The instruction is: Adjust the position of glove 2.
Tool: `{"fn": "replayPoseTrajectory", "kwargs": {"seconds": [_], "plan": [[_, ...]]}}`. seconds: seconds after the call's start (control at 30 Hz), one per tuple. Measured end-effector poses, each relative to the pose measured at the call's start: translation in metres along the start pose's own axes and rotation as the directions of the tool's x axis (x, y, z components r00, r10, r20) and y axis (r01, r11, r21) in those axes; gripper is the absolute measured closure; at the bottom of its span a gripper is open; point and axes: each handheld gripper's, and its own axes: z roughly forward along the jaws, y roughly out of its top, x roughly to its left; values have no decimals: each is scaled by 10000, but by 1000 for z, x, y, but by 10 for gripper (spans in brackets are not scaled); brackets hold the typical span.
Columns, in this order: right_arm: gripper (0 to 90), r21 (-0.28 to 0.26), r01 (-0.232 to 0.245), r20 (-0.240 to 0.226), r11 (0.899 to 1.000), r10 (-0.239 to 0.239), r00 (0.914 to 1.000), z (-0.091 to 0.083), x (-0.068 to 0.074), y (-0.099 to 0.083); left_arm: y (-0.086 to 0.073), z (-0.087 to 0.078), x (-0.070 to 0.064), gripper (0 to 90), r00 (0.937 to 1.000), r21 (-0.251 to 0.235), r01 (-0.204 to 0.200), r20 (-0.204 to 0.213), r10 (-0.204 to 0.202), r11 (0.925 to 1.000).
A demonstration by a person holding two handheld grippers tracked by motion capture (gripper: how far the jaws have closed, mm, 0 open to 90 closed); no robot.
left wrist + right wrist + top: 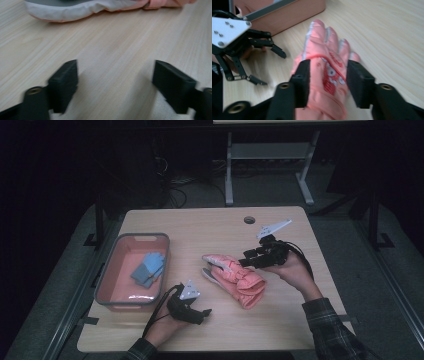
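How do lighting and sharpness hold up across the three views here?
High view: room dark around the lit table, glare on the tray floor, glove clear enough. Left gripper view: bright and even, left tongs smeared at the near edges, glove soft at the top. Right gripper view: glove fingertips and right tongs blurred, left tongs' grey plate overexposed.

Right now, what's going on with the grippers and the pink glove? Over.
Right gripper closing around the padded pink winter glove, jaws either side. Left gripper open, empty, above bare wooden table. Nothing in the way.
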Motion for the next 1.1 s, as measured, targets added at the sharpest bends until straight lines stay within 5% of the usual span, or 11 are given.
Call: {"fn": "replayPoseTrajectory", "kwargs": {"seconds": [0.27, 0.37, 0.8, 1.1], "plan": [[888, -106, -375, 778, 9992, 382, 9962, -14, -17, -17, 15, 1, 5, 728, 9969, 231, 762, -190, -758, 9968], [899, -11, -517, 948, 9987, 516, 9942, -12, -25, -28, 22, 3, 7, 894, 9958, 127, 916, -29, -916, 9957], [899, 889, -888, 1079, 9921, 790, 9910, 5, -40, -82, 41, 23, 12, 894, 9941, 124, 1066, -225, -1063, 9942], [899, 1458, -510, 492, 9880, 442, 9978, 26, -32, -87, 53, 40, 21, 894, 9912, 177, 1308, -225, -1304, 9912]]}}
